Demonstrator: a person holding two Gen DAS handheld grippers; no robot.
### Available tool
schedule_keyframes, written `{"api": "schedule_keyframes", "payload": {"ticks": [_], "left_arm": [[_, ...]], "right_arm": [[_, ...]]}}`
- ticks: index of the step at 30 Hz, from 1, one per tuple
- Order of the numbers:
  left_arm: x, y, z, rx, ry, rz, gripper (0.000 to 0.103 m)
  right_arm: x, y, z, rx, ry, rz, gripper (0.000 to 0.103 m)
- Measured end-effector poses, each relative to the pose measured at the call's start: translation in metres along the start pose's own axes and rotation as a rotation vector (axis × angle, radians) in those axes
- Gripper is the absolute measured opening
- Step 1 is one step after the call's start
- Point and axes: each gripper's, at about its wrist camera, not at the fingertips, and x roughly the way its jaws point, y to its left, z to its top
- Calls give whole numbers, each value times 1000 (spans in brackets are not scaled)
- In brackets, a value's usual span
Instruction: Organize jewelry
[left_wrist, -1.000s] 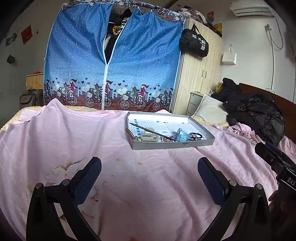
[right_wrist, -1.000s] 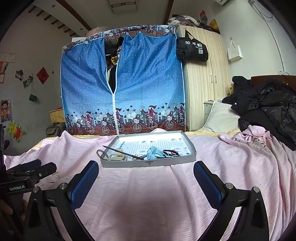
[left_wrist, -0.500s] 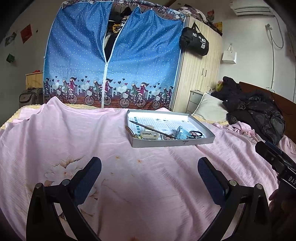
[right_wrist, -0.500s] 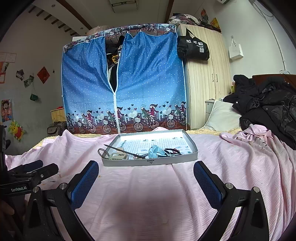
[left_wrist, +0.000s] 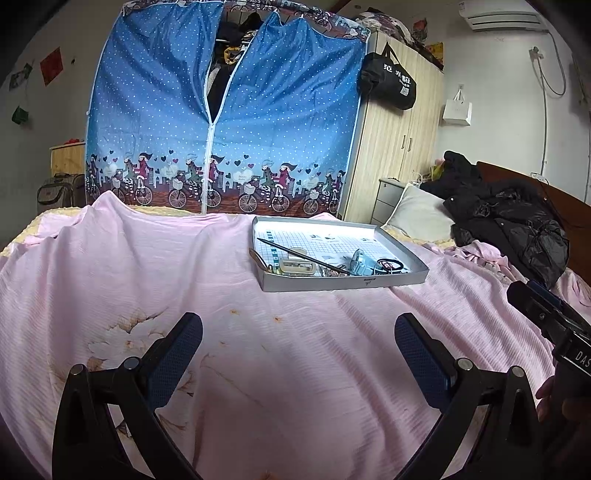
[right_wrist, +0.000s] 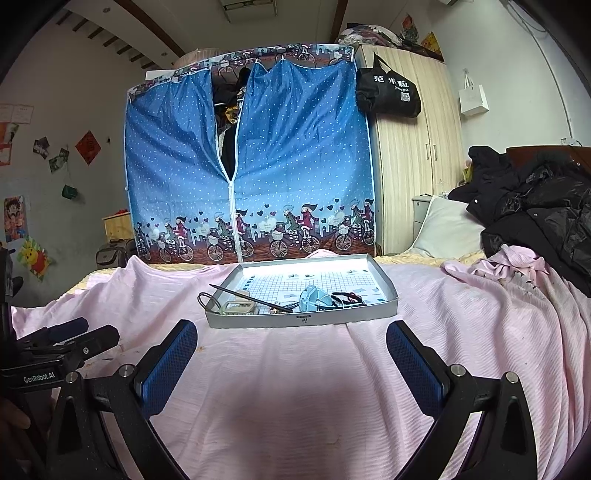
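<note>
Tray (right_wrist: 303, 319) nearer; both tools gape empty.

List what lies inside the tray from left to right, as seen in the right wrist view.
In the grey tray: thin wire loop at its left edge → small cream case → light blue item → dark hair ties. The long dark stick crosses several of these, so it is left out.

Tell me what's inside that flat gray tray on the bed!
Inside the tray: a thin dark stick, a small pale case, a light-blue thing and black loops. The front wall hides smaller pieces.
</note>
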Motion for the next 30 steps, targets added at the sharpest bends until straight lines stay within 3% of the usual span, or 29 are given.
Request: {"api": "schedule_keyframes", "payload": {"ticks": [26, 30], "left_arm": [[3, 4, -3, 1, 23, -3, 102], [4, 5, -1, -18, 69, -6, 102]], "right_arm": [[0, 0, 1, -9, 8, -7, 103], [-1, -2, 2, -6, 2, -14, 103]]}}
